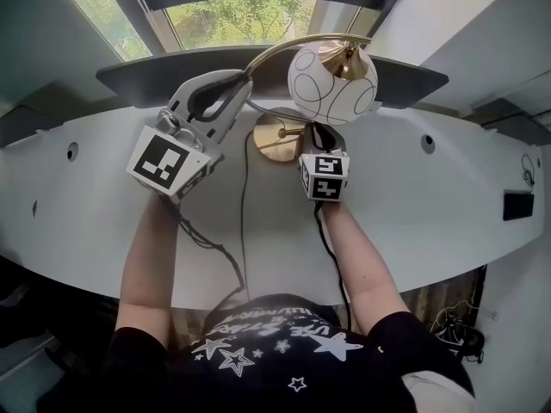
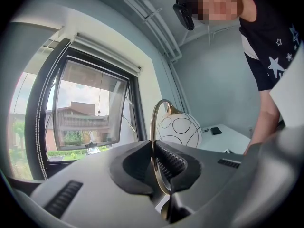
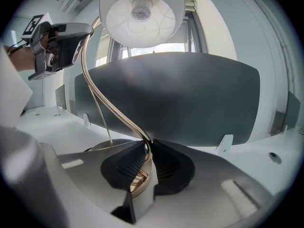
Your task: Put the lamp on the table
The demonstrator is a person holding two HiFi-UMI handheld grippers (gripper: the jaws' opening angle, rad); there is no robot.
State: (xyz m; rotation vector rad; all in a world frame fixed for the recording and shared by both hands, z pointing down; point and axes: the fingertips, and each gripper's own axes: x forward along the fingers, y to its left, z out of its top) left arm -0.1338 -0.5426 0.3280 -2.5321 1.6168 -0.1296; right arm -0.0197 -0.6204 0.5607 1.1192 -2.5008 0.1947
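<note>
1. A white table (image 1: 430,222) lies under a window (image 1: 241,15), and a dark panel (image 1: 138,76) stands along its far edge.
2. The lamp (image 1: 331,80) is in the middle, close to that panel. Its base (image 1: 274,140) looks set on the table or just above it (from here I cannot tell which).
3. My left gripper (image 1: 239,83) is clamped on the upper curve of the stem (image 2: 153,122), with the jaws almost together and the pads pressing on the thin brass.
4. My right gripper (image 1: 321,134) pinches the same stem low down, near the base, and its jaws are also nearly closed on it.
5. I judge this is the last step, the setting down. Next I must make sure the base sits flat. Then I open the jaws one gripper at a time and draw back without touching the shade.
</note>
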